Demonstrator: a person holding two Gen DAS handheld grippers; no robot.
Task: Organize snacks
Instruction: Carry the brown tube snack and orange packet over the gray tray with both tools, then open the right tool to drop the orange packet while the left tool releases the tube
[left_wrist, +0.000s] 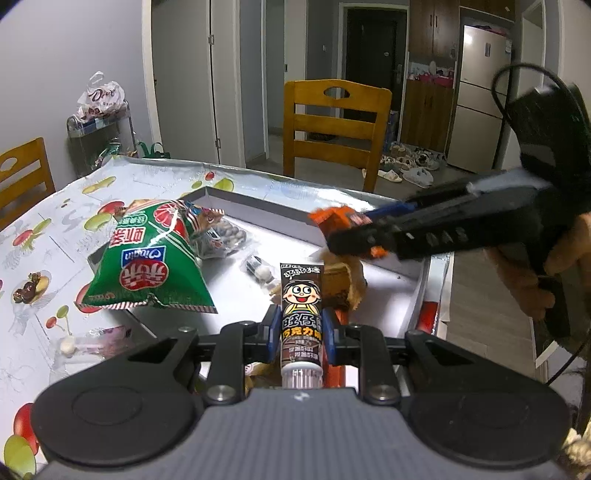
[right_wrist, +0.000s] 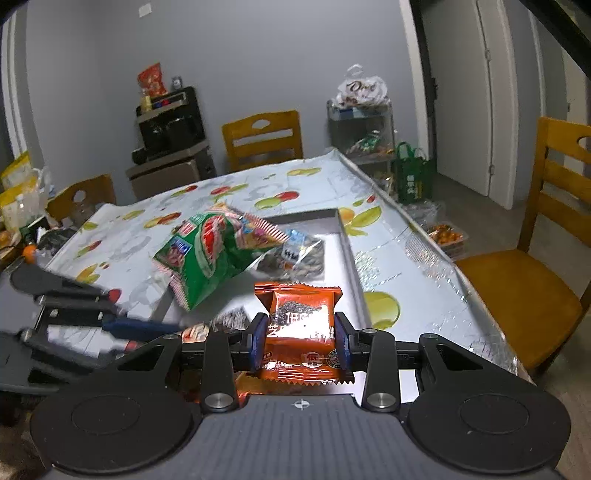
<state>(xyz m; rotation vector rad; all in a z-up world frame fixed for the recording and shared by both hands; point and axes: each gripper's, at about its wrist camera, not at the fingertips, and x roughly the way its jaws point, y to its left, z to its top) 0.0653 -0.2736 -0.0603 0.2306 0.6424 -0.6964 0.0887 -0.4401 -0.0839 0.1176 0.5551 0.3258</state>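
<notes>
The counter (right_wrist: 258, 188) is wearing a glossy cloth printed with fruit, and a shallow white tray (left_wrist: 266, 210) is lying on it near the edge. The left tongs (left_wrist: 301, 330) are pinching a brown tube (left_wrist: 302, 314) with a cartoon face, nearly closed on it, cap toward the camera, holding it above the near end of the tray. The right tongs (right_wrist: 301, 341) are gripping an orange packet (right_wrist: 301, 325) by its sides, jaws partway open around it, holding it over the tray's near end; from the left camera they are reaching in from the right with a hand (left_wrist: 532, 273) behind them. A green bag (left_wrist: 147, 258) is leaning over the tray's left wall, with a clear packet of dark round snacks (left_wrist: 221, 236) behind it and a few small wrapped pieces (left_wrist: 258, 267) lying on the tray floor. Wooden chairs (left_wrist: 332, 125) are standing around the counter. A metal rack (right_wrist: 360, 129) with a white shopping bag (right_wrist: 360, 88) on top is standing by the grey wall, a green tote (right_wrist: 412, 173) beside it on the floor. A fridge (left_wrist: 480, 96) and a scatter of slippers (left_wrist: 406, 166) are showing beyond the far chair, and a dark appliance (right_wrist: 170, 122) is sitting on boxes in the corner.
</notes>
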